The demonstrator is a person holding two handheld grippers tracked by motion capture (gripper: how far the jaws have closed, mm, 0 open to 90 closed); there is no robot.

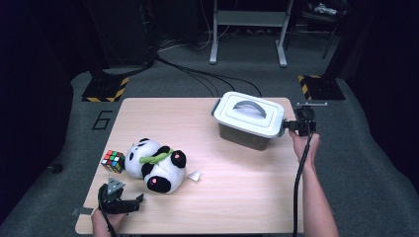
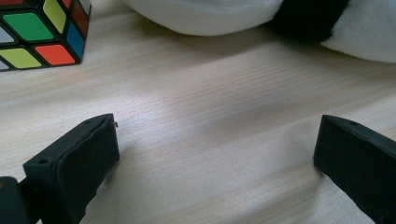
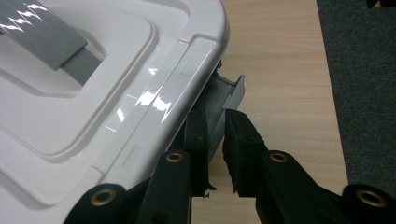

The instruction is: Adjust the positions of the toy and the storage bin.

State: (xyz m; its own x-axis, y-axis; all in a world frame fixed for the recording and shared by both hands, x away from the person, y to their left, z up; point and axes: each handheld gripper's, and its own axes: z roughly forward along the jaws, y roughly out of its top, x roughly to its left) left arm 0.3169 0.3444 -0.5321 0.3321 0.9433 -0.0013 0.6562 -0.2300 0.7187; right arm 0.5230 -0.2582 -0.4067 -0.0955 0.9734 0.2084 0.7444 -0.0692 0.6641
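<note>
The work in hand looks like opening the storage box (image 1: 249, 121), which sits toward the far right of the worktop (image 1: 227, 197) with its white lid (image 3: 93, 93) on and the grey carry handle (image 1: 250, 107) lying flat across the top. The right gripper (image 3: 215, 135) is at the box's right end, and in the right gripper view its jaws are pinched onto the grey side latch (image 3: 229, 95), one pad behind the flap and one in front. The latch looks swung out a little from the lid's edge, so I judge the unlatching as just under way, not finished. The latch at the box's left end (image 1: 216, 105) seems untouched, and the lid has not been lifted; both of those are left to do.

The left gripper (image 1: 132, 202) rests near the front left corner of the worktop, jaws spread wide with bare wood between them, holding nothing. A plush panda (image 1: 155, 165) lies just beyond it, and a puzzle cube (image 1: 113, 161) sits just left of the panda, close beside it
</note>
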